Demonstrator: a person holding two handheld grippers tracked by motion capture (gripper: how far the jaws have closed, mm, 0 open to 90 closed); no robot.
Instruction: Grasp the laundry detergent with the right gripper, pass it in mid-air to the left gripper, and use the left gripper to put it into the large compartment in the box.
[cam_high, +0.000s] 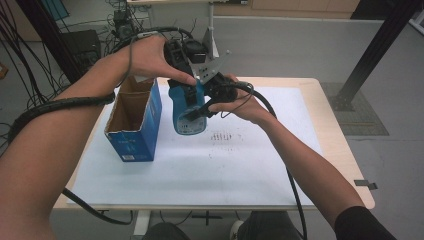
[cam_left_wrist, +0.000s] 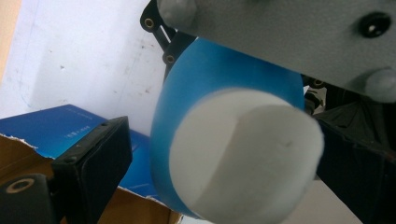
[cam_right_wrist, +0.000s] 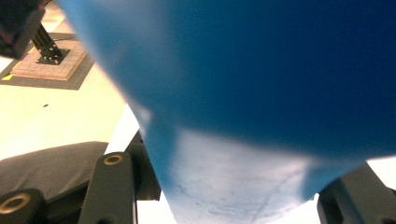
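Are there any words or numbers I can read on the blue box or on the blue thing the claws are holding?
Blue box: pale print and a small white label low on its front, too small to read; the left gripper view shows a faint line of print on its side, too blurred.
Blue pouch: a dark patch and white band near its bottom, nothing readable.
White sheet: rows of tiny dark marks, not readable as text.
So no text reads clearly.
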